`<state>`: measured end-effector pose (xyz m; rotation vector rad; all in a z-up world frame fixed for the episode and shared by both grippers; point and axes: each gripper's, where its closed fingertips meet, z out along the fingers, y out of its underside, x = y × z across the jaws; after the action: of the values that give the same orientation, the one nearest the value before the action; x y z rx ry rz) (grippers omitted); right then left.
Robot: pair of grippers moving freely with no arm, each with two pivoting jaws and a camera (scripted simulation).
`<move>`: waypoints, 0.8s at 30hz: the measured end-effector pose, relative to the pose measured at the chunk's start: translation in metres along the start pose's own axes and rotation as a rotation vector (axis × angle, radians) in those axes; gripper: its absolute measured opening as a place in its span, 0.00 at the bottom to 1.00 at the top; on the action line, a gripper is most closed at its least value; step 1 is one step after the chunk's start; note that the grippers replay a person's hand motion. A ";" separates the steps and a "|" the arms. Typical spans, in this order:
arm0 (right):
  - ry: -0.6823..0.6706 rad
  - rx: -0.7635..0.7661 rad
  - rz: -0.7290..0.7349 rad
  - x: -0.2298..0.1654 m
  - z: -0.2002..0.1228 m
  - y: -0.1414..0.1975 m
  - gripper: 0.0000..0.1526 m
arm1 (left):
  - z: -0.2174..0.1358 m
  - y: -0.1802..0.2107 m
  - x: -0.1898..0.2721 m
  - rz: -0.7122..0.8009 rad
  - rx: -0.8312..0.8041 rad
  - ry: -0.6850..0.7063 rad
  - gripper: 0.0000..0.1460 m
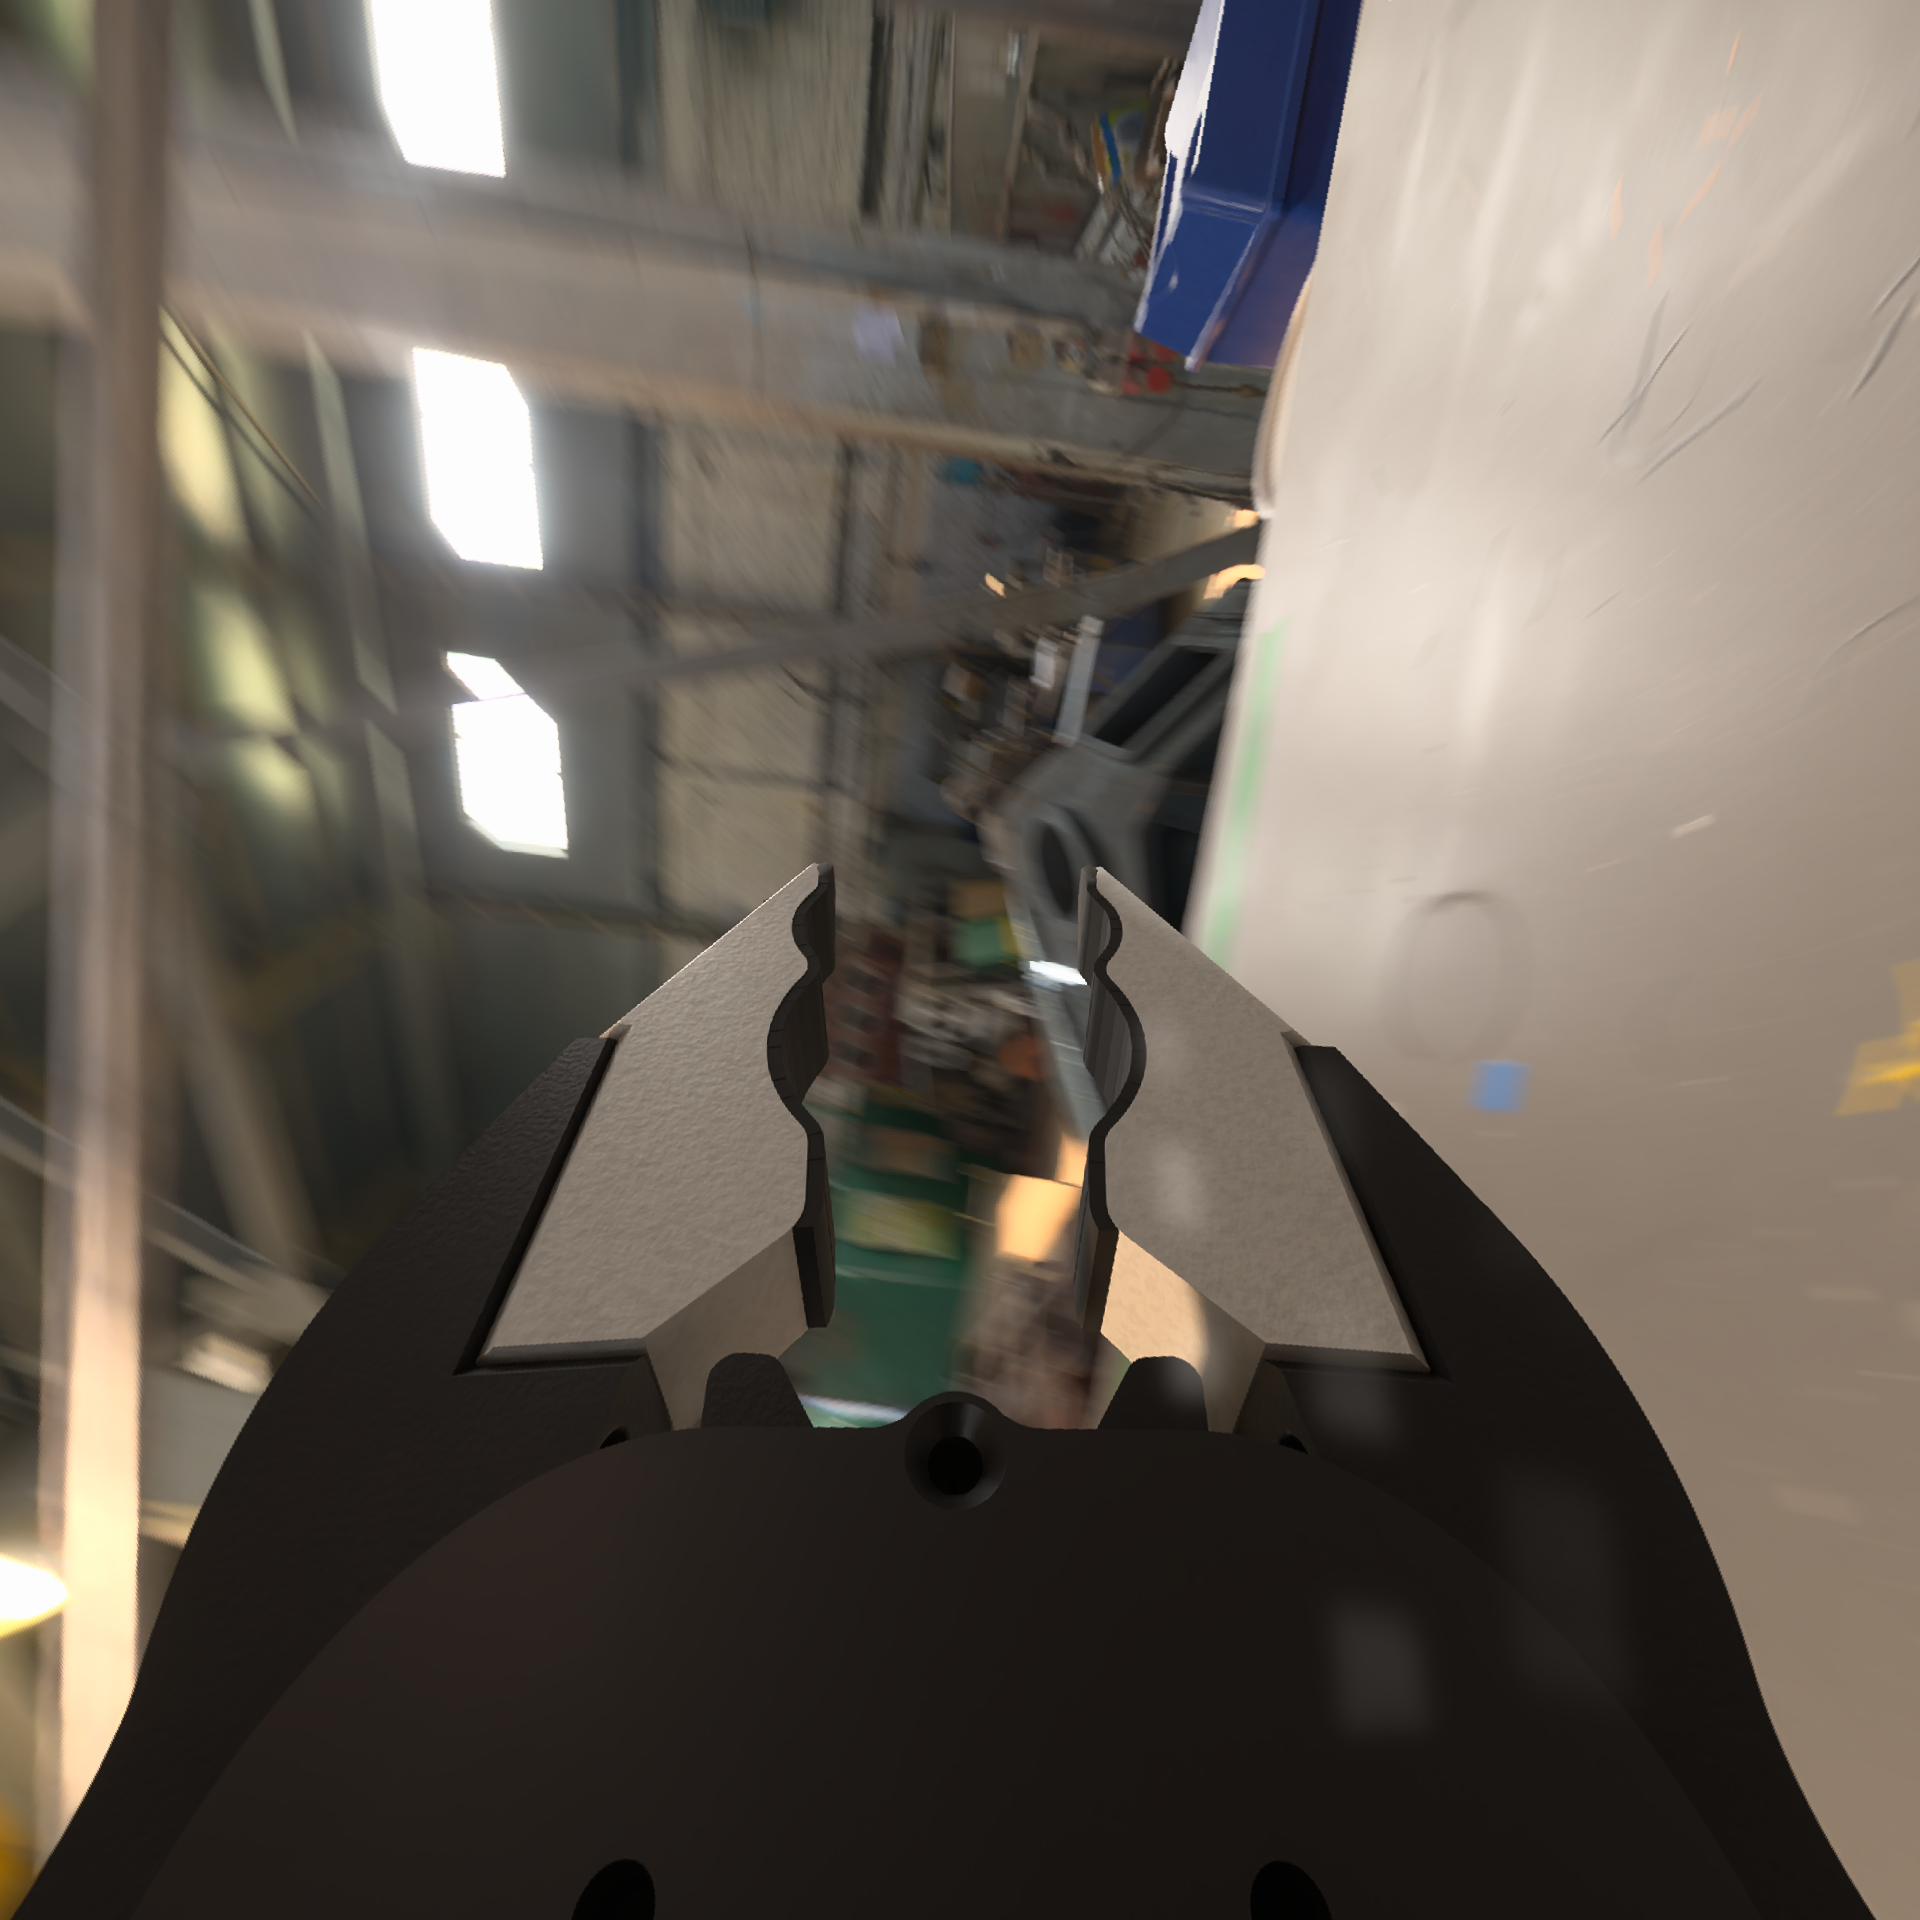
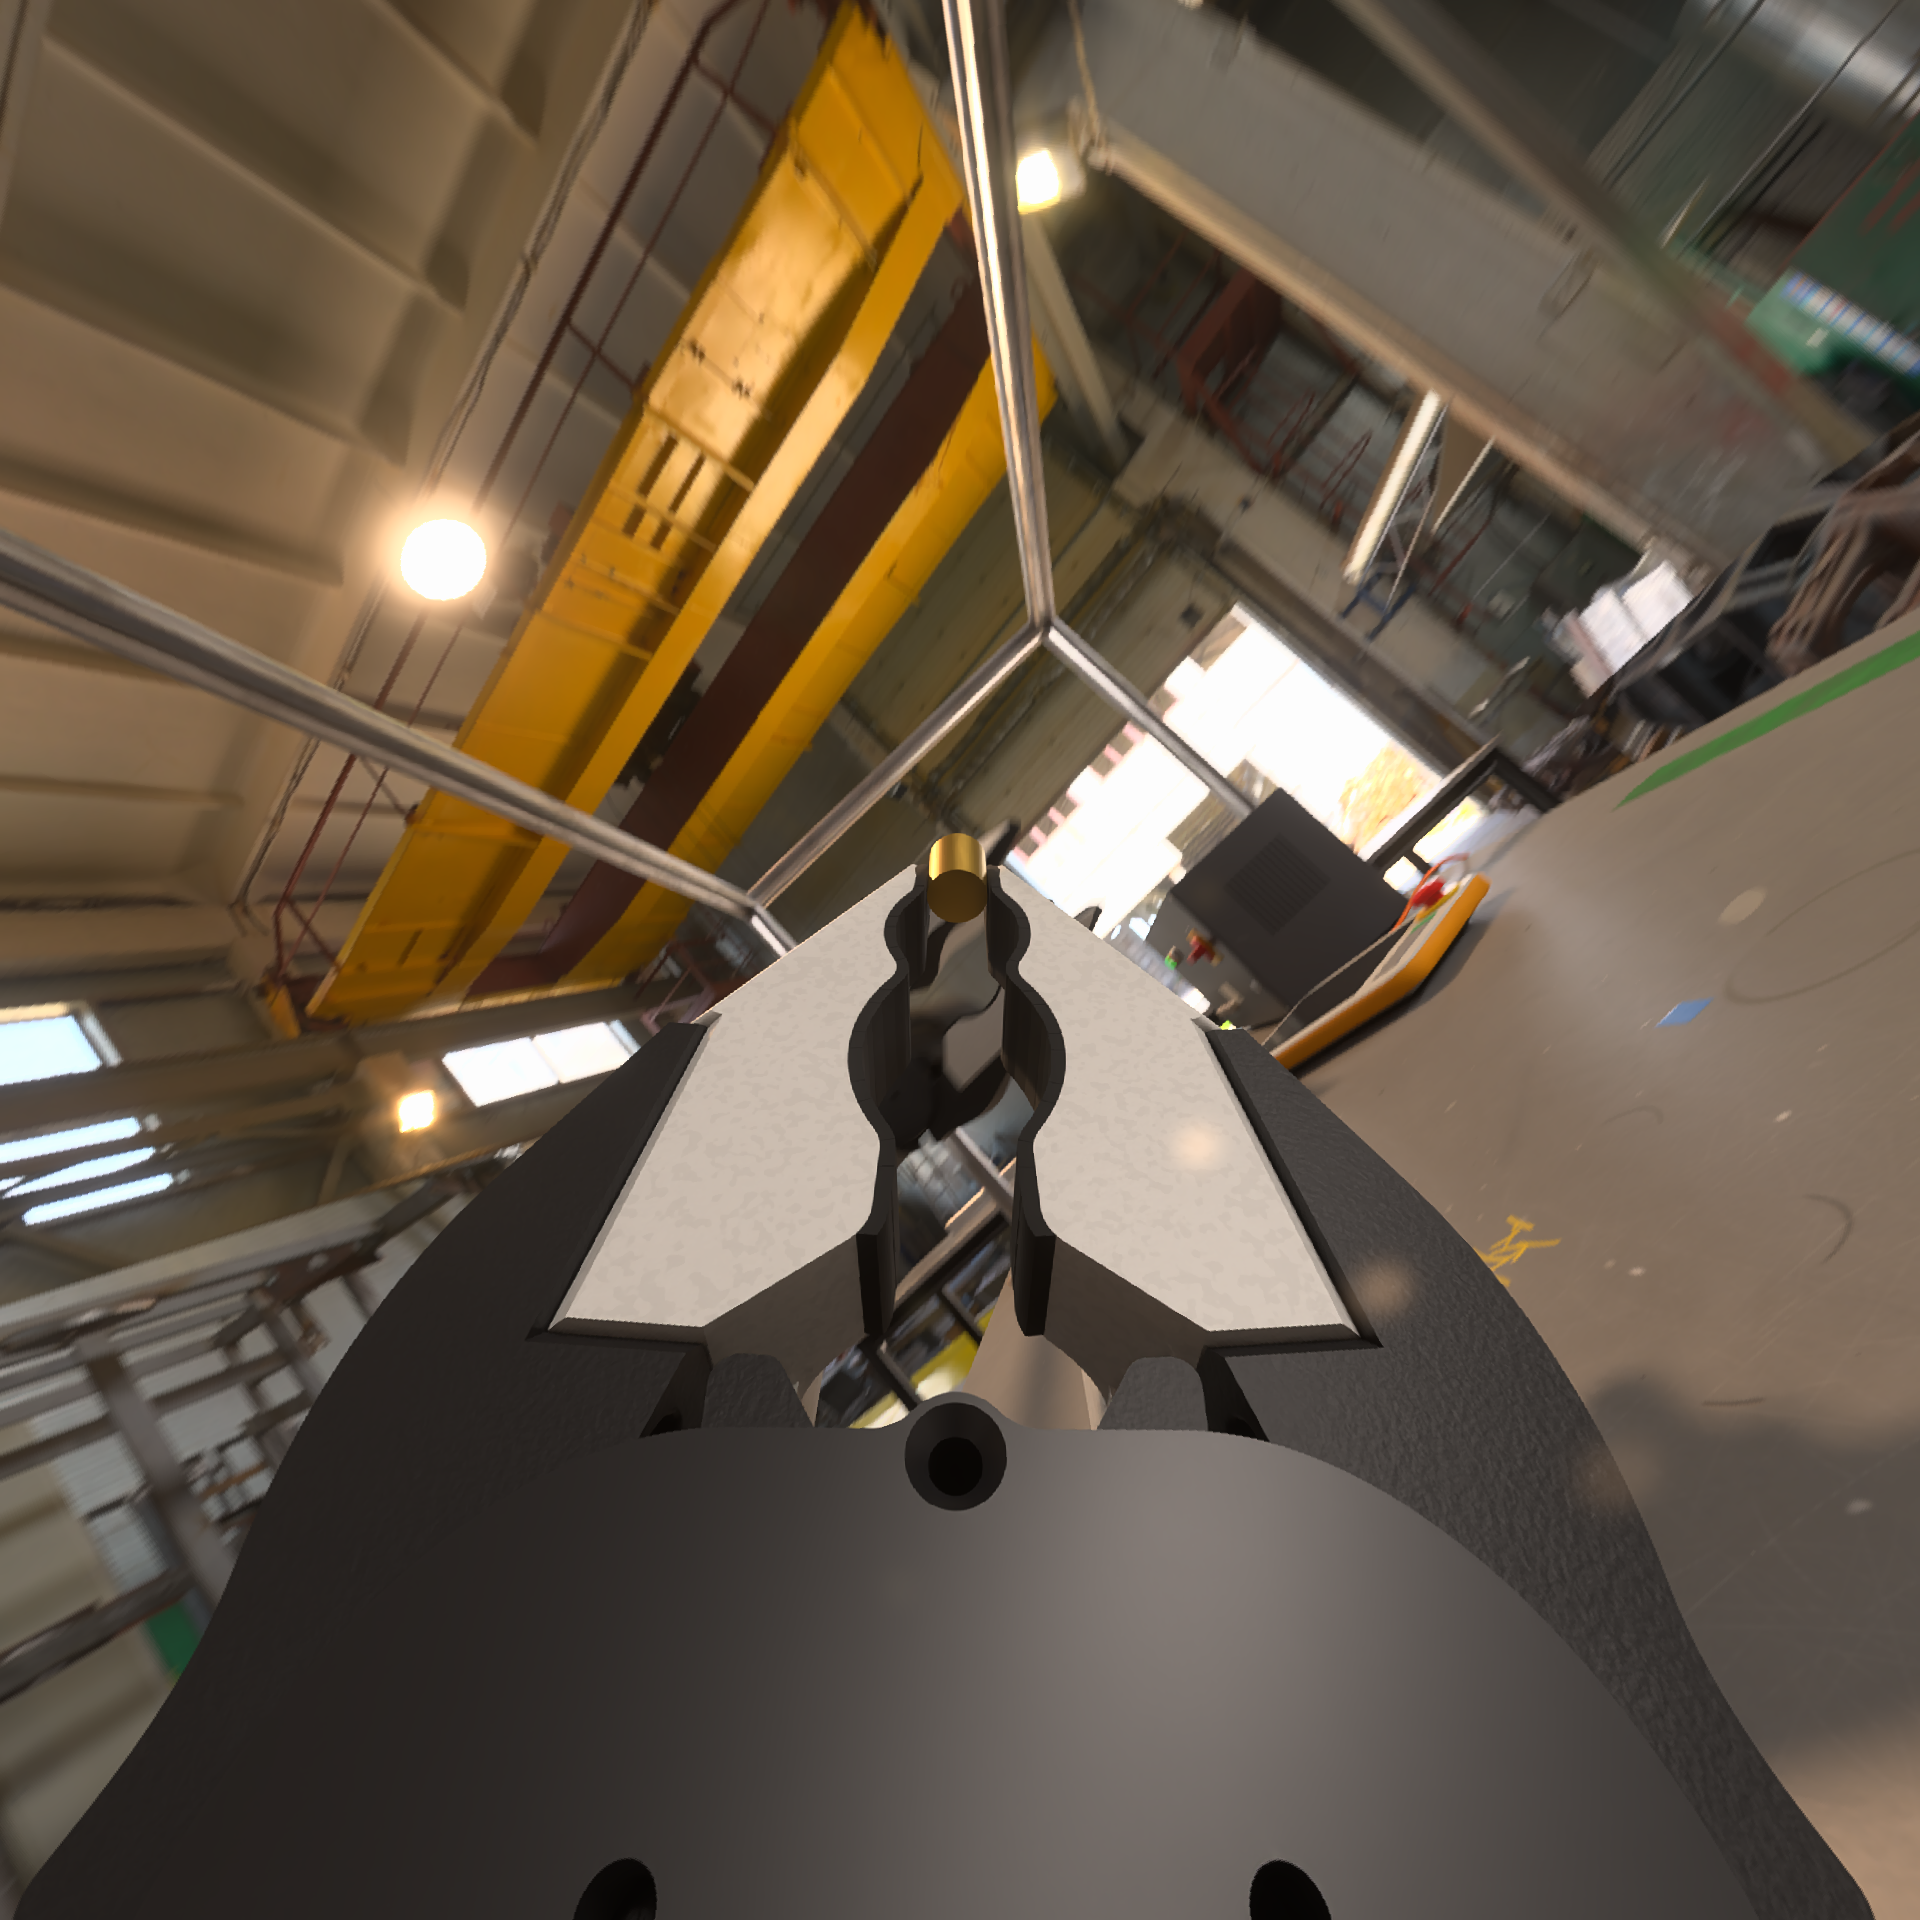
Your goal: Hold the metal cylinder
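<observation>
Holding step: right gripper pinches brass cylinder at its fingertips; left gripper parted, empty; next likely needs steady clamping.

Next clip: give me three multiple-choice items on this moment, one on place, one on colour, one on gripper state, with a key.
1. Where is the cylinder?
A. at the right gripper's fingertips
B. deep at the finger bases
C. on the floor

2. Its colour?
A. blue
B. gold
C. red

3. The left gripper is:
A. shut on the cylinder
B. shut on a cloth
C. open, holding nothing

Key: A, it sits pinched between the tips in the right wrist view; B, its metal is brassy gold; C, a bare gap parts its fingers.
</observation>
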<state>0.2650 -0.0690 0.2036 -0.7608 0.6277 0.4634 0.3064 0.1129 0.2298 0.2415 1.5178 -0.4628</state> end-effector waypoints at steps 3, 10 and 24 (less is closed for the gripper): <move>0.044 0.108 -0.019 0.006 -0.002 -0.010 0.06 | -0.029 0.000 0.023 -0.439 -0.108 0.151 0.31; 0.157 0.302 0.009 0.016 -0.002 -0.006 0.06 | -0.057 -0.065 0.071 -1.096 0.077 0.386 0.36; 0.168 0.337 0.151 -0.005 0.013 0.052 0.06 | -0.027 -0.114 0.083 -0.888 0.178 0.202 0.35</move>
<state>0.2354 -0.0263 0.1890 -0.4356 0.8988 0.4204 0.2317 0.0110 0.1613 -0.2828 1.7363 -1.3080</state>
